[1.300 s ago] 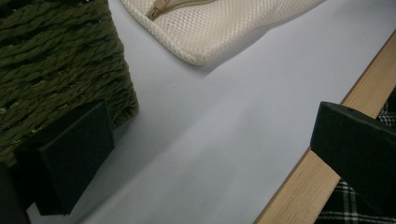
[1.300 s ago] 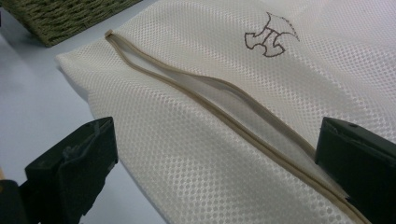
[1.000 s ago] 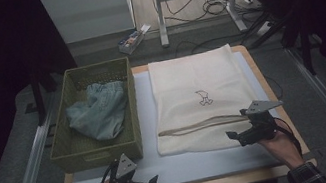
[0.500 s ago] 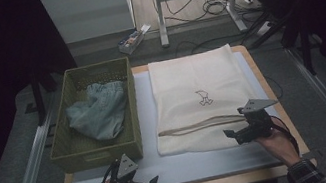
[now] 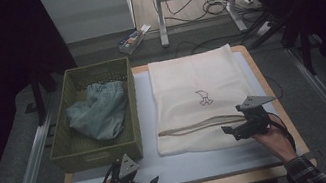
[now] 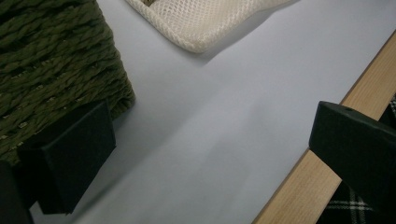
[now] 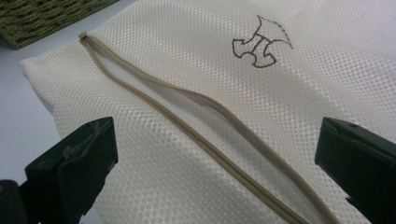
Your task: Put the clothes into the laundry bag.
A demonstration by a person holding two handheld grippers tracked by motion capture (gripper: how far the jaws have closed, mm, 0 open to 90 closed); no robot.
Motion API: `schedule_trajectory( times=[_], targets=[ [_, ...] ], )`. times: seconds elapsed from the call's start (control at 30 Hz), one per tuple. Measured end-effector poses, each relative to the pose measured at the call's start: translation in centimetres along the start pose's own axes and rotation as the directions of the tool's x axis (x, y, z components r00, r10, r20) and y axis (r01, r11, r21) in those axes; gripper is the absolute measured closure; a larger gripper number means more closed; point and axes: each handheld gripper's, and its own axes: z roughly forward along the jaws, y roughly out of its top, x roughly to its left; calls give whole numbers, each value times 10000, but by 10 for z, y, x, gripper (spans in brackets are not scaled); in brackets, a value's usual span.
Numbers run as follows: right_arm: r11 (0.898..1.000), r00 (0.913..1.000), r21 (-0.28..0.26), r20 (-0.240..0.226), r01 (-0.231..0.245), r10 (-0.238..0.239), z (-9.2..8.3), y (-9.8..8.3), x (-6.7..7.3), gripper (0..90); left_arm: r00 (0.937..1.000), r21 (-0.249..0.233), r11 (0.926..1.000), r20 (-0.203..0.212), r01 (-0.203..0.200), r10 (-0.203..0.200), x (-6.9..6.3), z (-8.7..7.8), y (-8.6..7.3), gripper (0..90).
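Table (image 5: 259, 72): wooden edge, pale blue-grey mat (image 5: 199, 164) over most of the top.

Mesh laundry bag (image 5: 194, 81), cream, lies flat on the mat and serves as landmark. Small dark emblem (image 5: 204, 97) near its middle. Tan zipper (image 5: 197, 126) runs across the bag's near end and gapes partly open; the right gripper view shows the slit (image 7: 196, 116) clearly.

Green woven basket (image 5: 98, 153) sits just beside the bag's left edge, apart from it. A crumpled light-blue garment (image 5: 96, 111) lies inside the basket.

Right gripper (image 5: 231, 132): over the bag's near right corner, close to the zipper's right end, jaws spread wide, nothing between them.

Left gripper (image 5: 149, 182): off the bag, near its front-left corner, in front of the basket, over bare mat; jaws apart, empty.
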Motion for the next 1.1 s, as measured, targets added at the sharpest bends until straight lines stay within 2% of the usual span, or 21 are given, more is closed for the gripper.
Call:
schedule_trajectory(
  times=[0.47,0.87,1.1],
  targets=[
    [9998,10000,189,25,-79,79,9,5,-7,0,10000,43,10000,-85,37,-37,1,0,0,5],
    [9999,9996,151,274,-80,75,18,13,-16,0,10000,76,10000,-89,-42,43,0,0,0,5],
    [9993,9984,365,563,-42,21,26,15,-20,0,9999,152,9999,-121,-83,84,-1,1,0,6]
  ],
)
